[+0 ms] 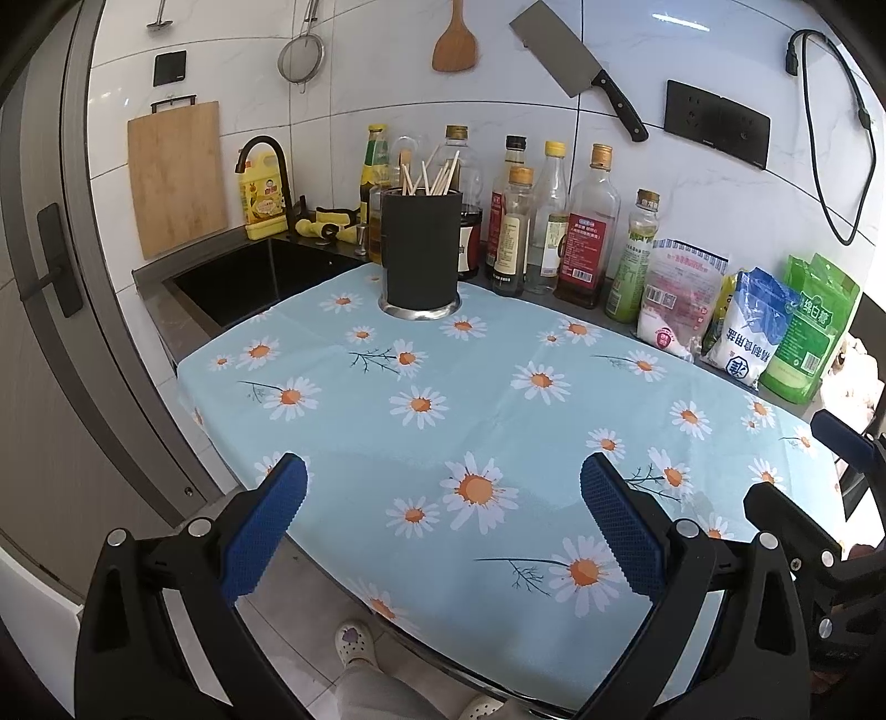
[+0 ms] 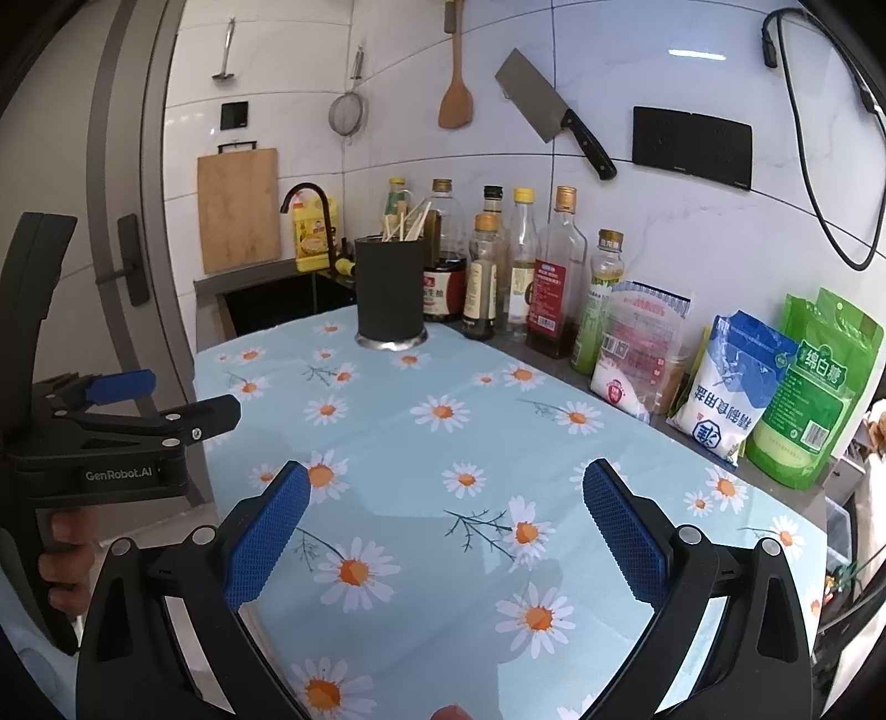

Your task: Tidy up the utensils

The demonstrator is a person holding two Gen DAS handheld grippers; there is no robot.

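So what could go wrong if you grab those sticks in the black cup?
The cup is tall and sits at the cloth's far edge, so a bump from the left gripper or right gripper might tip it. The bottles stand close behind it and could get knocked. The chopsticks splay out loosely and may slip.

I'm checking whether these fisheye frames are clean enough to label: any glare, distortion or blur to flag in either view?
Left wrist view: strong barrel distortion bends the door frame; overexposed patch at the right edge; black utensil holder sharp. Right wrist view: same bending, window glare on the wall tile; cleaver crisp; open right tongs in focus.
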